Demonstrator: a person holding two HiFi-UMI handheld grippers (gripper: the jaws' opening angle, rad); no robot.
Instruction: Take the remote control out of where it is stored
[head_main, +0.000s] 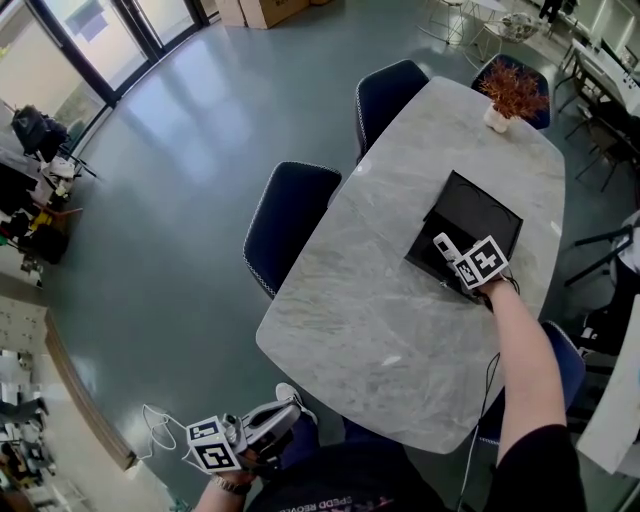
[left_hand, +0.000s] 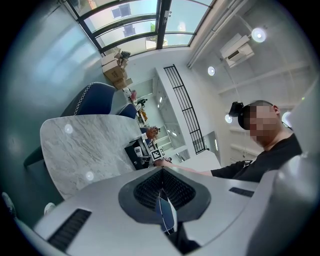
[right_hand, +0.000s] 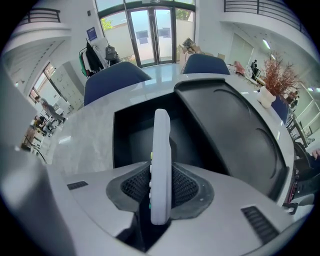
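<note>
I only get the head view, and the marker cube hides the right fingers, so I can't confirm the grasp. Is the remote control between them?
Observer: Yes. The right gripper view shows the white remote control edge-on between the right gripper fingers, pads against both sides.
Operator: Anything else in the box?
Observer: No other item shows in the visible part of the black box.
Operator: And the other side?
Observer: The left gripper has its fingers together, nothing between them.
</note>
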